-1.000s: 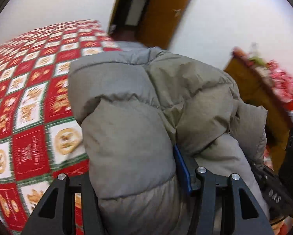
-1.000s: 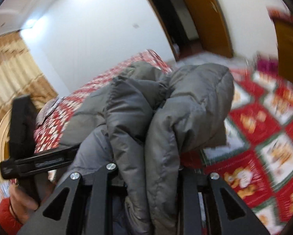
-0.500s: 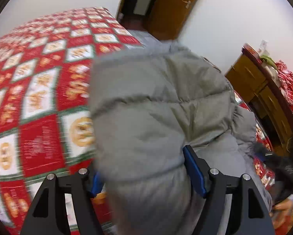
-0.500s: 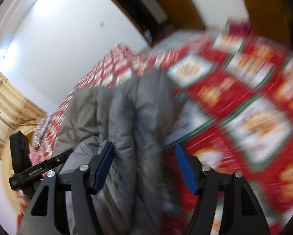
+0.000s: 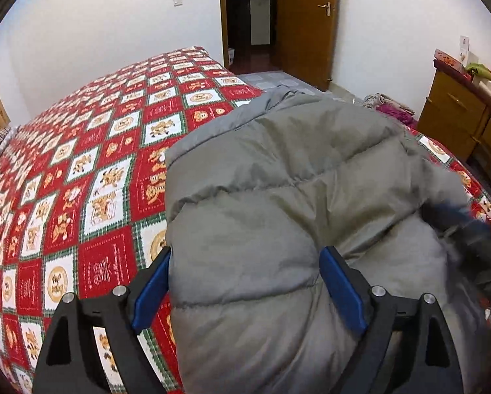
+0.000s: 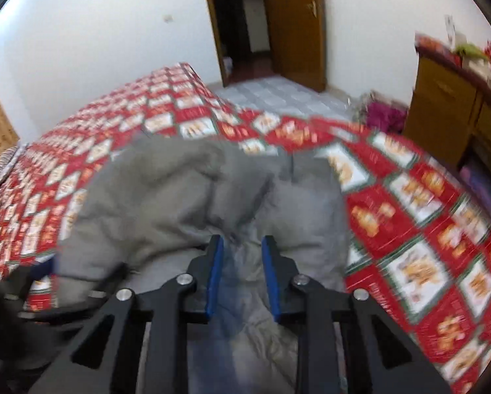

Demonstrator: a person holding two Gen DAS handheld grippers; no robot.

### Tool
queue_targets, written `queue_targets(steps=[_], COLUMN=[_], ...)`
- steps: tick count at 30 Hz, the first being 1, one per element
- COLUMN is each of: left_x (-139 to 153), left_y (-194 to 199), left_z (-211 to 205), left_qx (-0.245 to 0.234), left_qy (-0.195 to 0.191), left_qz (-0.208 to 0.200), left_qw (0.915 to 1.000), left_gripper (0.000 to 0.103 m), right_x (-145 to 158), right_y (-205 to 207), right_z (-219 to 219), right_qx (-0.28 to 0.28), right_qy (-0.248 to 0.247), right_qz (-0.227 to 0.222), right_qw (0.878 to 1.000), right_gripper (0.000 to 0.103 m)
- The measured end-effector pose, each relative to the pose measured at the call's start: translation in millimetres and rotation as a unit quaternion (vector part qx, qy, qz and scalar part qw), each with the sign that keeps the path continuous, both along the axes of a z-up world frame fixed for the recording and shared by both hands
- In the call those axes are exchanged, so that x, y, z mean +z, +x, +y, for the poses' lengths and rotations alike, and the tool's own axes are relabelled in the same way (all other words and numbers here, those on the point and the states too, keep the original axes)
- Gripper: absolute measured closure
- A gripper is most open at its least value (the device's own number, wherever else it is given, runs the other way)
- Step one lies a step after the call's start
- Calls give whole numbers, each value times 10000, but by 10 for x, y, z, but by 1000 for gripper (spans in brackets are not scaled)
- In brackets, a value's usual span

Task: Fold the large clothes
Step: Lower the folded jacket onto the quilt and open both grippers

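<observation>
A grey puffer jacket lies bunched on the bed with the red patterned bedspread. My left gripper is open wide, its blue pads either side of a thick fold of the jacket near the jacket's near left edge. In the right wrist view the jacket lies below my right gripper, whose jaws stand partly open with only a narrow gap, over the jacket's near middle. Nothing is pinched between them. That view is blurred by motion. The right gripper shows blurred at the right edge of the left wrist view.
A wooden dresser with clutter on top stands to the right of the bed. A pile of magenta cloth lies on the floor by it. An open wooden door and dark doorway are at the far wall.
Both grippers have let go of the jacket, which dropped from the air onto the bed. The left jaws opened wide. The right gripper swung over the jacket and its jaws narrowed.
</observation>
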State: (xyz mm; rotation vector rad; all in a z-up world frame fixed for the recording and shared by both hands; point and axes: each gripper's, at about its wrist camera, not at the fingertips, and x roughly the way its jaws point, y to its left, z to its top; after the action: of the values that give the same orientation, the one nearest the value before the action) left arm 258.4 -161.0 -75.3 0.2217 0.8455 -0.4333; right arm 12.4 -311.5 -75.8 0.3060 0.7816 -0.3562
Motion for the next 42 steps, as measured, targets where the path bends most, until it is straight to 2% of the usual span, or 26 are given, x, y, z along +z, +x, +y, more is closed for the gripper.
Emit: queue_targets(steps=[3, 9, 13, 17, 20, 23, 26, 31, 35, 39, 42], left_x=[-50, -208, -324, -391, -454, -476, -450, -324, -183, -78, -34], left_y=[72, 141, 211, 209, 287, 319, 287, 212, 121, 153, 212], left_z=[-37, -158, -161, -233, -234, -225, -233, -75, 192, 287, 283], left_qx=[-33, -22, -17, 12, -27, -65, -64, -134, -81, 84, 157], left_qy=[-79, -139, -286, -238, -373, -446, -318, -236, -491, -760, -715], left_qz=[12, -103, 25, -83, 104, 223, 175, 367, 422, 373, 336], left_qw=[10000, 9998, 9996, 9997, 9992, 9987, 9993, 9990, 9979, 9964, 9967], left_gripper=[9, 3, 1, 1, 1, 0, 0, 1, 1, 1, 1], right_x=[-118, -273, -333, -374, -427, -435, -426, -389, -355, -356, -299], right_y=[-36, 82, 85, 110, 131, 149, 155, 124, 36, -40, -112], right_z=[-54, -90, -154, -191, -272, -265, -244, -202, -222, -290, -285], right_qx=[-49, 62, 74, 97, 147, 154, 148, 158, 165, 133, 65], right_qy=[-119, -260, -70, 29, 316, 280, 186, 50, 162, 357, 317], right_qz=[-110, -18, -97, -38, -95, -64, -35, -64, -229, -403, -493], right_qw=[9999, 9996, 9999, 9999, 9993, 9995, 9997, 9998, 9995, 9985, 9983], right_gripper=[78, 78, 78, 78, 78, 78, 79, 79, 79, 79, 77])
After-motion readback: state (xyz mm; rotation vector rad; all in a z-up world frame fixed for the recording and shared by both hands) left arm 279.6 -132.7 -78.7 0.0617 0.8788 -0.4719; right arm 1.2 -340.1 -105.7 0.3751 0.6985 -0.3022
